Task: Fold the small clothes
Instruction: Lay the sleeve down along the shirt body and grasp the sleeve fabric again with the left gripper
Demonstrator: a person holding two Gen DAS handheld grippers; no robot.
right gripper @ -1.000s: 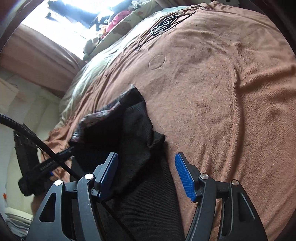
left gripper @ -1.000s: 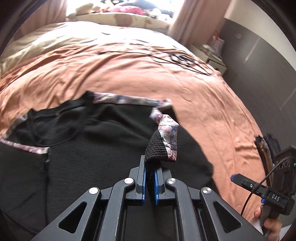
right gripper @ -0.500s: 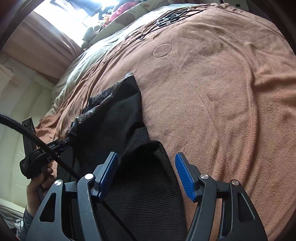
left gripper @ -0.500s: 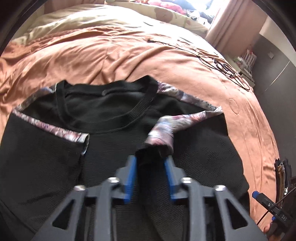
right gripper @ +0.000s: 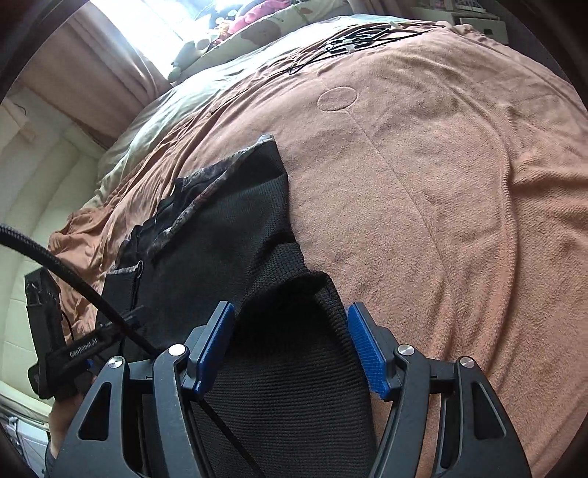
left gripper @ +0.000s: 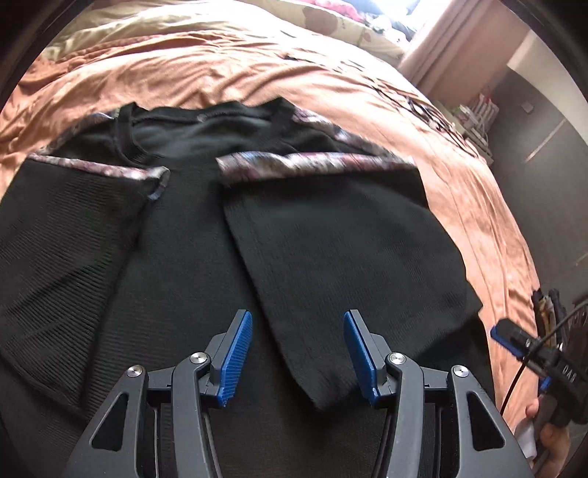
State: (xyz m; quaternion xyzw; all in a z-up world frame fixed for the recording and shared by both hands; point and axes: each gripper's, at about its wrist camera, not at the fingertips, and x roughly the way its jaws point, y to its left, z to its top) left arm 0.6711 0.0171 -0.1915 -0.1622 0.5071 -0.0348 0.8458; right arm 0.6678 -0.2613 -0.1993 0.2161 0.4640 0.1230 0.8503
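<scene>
A small black knit top (left gripper: 191, 257) with floral shoulder trim lies flat on the bed, neckline away from me. Its right sleeve (left gripper: 330, 250) is folded in across the body, and the left sleeve (left gripper: 73, 228) is folded in too. My left gripper (left gripper: 297, 353) stands open just above the cuff end of the right sleeve, holding nothing. In the right wrist view, the top's right edge (right gripper: 257, 235) rises in a raised fold of fabric (right gripper: 294, 290). My right gripper (right gripper: 290, 345) is open with that fold between its blue pads (right gripper: 364, 353).
The orange-brown blanket (right gripper: 441, 184) covers the bed to the right of the top. Black cables (right gripper: 352, 40) lie on it farther up. Pillows and soft toys (right gripper: 235, 22) sit at the head. The other hand-held gripper (left gripper: 544, 353) shows at the right edge.
My left gripper has opened and let go of the right sleeve, which now lies flat across the top. My right gripper moved closer, so the raised fold sits between its fingers.
</scene>
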